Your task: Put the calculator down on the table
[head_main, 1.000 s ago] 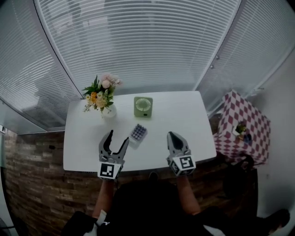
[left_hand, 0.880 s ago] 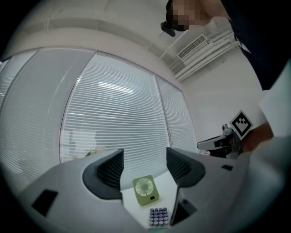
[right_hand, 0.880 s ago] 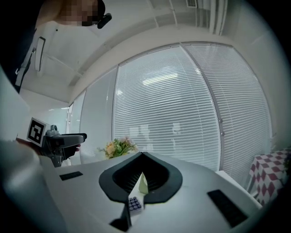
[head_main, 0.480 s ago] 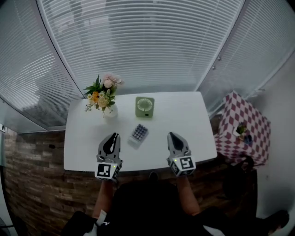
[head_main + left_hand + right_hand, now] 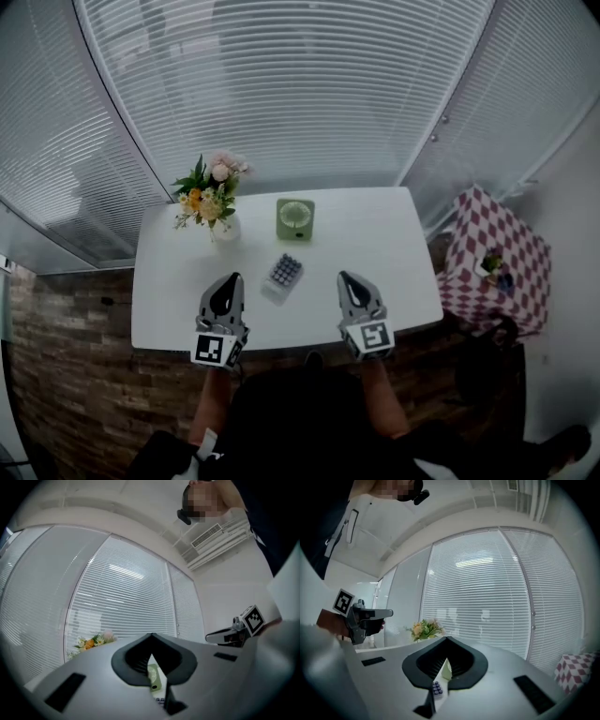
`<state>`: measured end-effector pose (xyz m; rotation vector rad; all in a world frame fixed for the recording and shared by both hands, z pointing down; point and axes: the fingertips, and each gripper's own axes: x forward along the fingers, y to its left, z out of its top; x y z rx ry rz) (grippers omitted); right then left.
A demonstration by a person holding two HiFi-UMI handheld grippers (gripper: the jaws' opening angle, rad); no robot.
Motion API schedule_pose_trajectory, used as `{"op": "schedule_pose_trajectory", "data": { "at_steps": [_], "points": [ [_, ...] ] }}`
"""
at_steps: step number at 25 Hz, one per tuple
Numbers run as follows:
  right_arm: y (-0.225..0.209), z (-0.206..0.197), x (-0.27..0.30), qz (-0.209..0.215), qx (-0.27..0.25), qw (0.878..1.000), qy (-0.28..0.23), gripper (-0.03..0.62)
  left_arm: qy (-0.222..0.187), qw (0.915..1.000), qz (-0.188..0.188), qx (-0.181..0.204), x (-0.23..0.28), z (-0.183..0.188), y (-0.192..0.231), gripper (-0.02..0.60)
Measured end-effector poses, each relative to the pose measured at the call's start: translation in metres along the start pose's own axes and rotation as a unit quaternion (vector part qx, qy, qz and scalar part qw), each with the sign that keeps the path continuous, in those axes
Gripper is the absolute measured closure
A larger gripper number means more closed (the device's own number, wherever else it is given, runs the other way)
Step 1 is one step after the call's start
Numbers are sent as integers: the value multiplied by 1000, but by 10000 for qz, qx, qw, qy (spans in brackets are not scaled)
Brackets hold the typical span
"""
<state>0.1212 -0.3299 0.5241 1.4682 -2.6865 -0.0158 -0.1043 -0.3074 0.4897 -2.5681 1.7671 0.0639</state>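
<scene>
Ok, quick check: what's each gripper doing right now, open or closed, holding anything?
Left gripper: closed, holding nothing.
Right gripper: closed, holding nothing.
Calculator: lying on the table, in neither gripper.

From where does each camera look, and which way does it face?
Head view: on the head, steeply down at the table; left gripper, right gripper, forearms show.
Left gripper view: on the left gripper, level toward the blinds; its shut jaws show.
Right gripper view: on the right gripper, level toward the blinds; its shut jaws show.
Both gripper views share the flowers.
</scene>
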Motion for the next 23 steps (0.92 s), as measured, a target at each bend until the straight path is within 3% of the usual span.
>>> {"op": "schedule_pose_trajectory", "data": {
  "at_steps": [5,17,23],
  "points": [
    [5,3,2,111,-186,9997,-78,589,-213,9983,-115,526,2,12,-14,574],
    [15,-7,3,256,-344,9987,265,589,-130,9991,158,375,-7,8,-3,574],
    [16,-4,3,258,-338,9988,240,591,-155,9993,113,330,-7,5,0,574]
  ]
}}
